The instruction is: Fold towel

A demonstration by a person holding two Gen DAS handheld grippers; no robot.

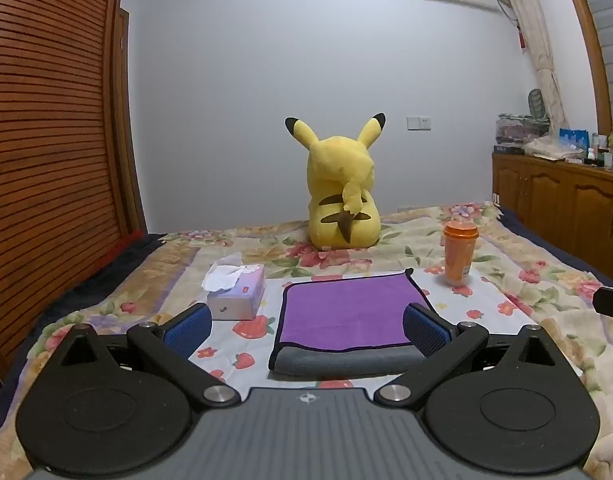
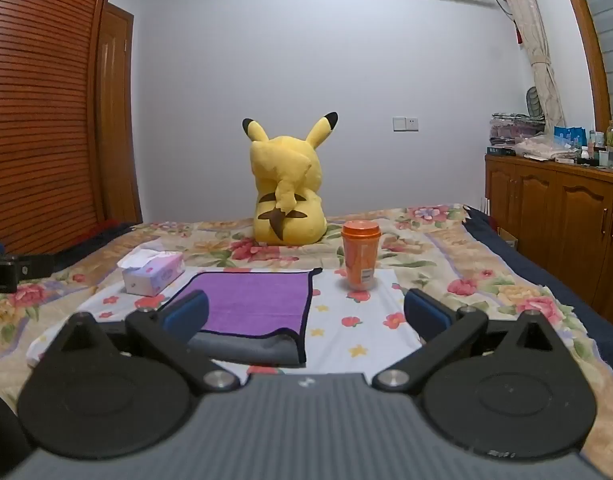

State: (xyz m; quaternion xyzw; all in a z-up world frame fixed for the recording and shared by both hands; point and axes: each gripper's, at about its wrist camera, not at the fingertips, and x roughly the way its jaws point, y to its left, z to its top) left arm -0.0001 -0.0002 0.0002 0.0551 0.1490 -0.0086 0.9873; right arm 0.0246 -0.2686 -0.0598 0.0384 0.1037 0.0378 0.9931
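The purple towel [image 1: 348, 312] is lying folded on the bed, tissue box [image 1: 236, 288] left of it, orange cup [image 1: 460, 256] right; both the left gripper [image 1: 306, 326] and the right gripper [image 2: 306, 314] are hanging released just short of it, grasping nothing.

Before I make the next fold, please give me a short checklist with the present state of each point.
1. Left hand-held gripper open and holding nothing: ok.
2. Right hand-held gripper open and holding nothing: ok.
3. Purple towel lies flat on the bedsheet, already folded once, grey layer at the near edge: ok.
4. Tissue box apart from the towel's left edge: ok.
5. Orange cup upright, apart from the far right corner: ok.
6. Layers aligned at the far edge: cannot tell.
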